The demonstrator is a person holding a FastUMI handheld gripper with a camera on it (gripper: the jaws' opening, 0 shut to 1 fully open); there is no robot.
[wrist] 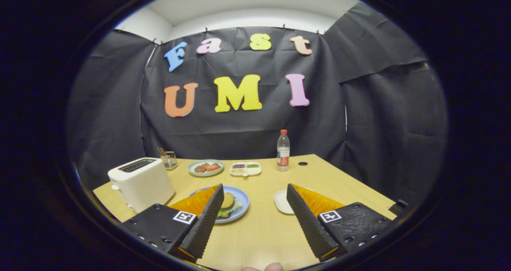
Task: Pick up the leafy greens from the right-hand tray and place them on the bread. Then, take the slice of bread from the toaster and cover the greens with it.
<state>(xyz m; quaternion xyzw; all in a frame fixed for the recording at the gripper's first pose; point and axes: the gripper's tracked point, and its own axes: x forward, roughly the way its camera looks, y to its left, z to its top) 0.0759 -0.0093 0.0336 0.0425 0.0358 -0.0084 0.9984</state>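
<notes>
Two fingers (255, 219) stand wide apart at the bottom of the frame, holding nothing, above the bench (263, 231). We see the blue plate (241, 207) lower centre, partly behind the left finger, carrying leafy greens (227, 212) with a round piece on top. Left of it stands the white toaster (140, 182); a small white tray (281, 202) sits by the right finger.

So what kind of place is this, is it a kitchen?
Not a real kitchen, more likely a booth set up like a breakfast table. A white toaster, a blue plate of food and a water bottle stand on a wooden table. The gripper has its fingers open, holding nothing.
</notes>
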